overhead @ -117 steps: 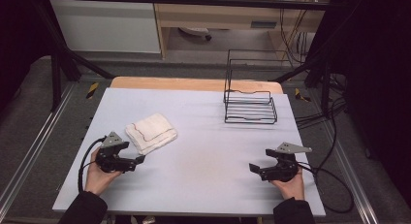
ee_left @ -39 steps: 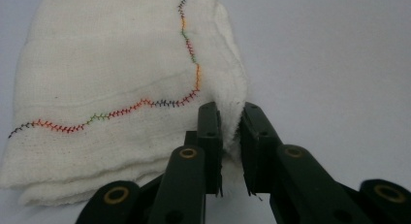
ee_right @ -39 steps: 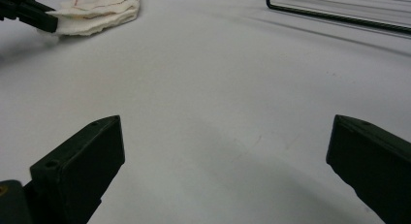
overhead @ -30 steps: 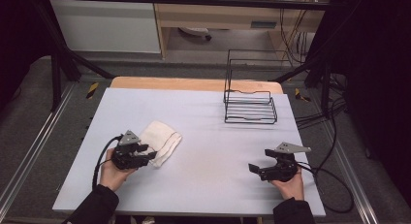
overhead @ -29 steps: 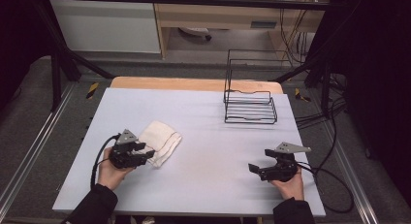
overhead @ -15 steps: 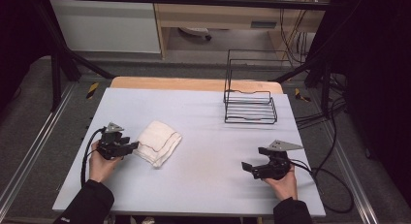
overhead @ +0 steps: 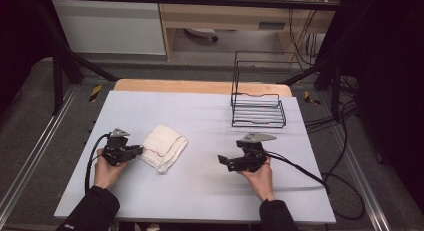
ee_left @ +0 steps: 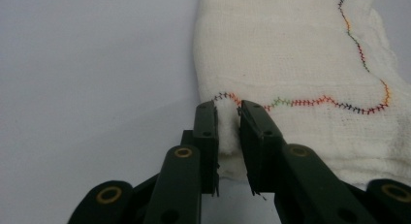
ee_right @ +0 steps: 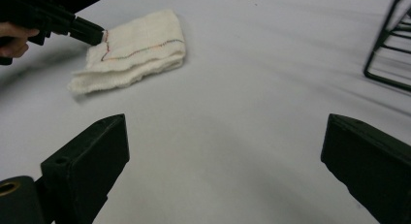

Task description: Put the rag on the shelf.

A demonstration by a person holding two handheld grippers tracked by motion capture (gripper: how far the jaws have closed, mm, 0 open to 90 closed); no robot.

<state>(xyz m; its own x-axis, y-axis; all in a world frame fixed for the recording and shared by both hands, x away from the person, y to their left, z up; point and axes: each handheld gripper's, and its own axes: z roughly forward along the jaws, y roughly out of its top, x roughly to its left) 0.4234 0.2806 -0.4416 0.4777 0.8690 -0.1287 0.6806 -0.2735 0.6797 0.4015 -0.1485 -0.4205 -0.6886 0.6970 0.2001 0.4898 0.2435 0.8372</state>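
A wide bench with a pale grey-white top point(overhead: 200, 116) is seen from above, a strip of light wood showing along its far edge. Toward the far right of it a black wire rack with a tall open back point(overhead: 257, 98) is stood upright. A folded white woven cloth edged with multicoloured zigzag stitching point(overhead: 164, 147) is laid flat on the left half of the bench, well apart from the rack. The left gripper point(overhead: 136, 150) is held low at the cloth's left edge, and a fold of that edge is pinched between its jaws (in the left gripper view the white fabric is seen squeezed into the narrow gap). The right gripper point(overhead: 221, 161) is held just above the bare bench right of centre, apart from the cloth, with its jaws spread wide and nothing between them.
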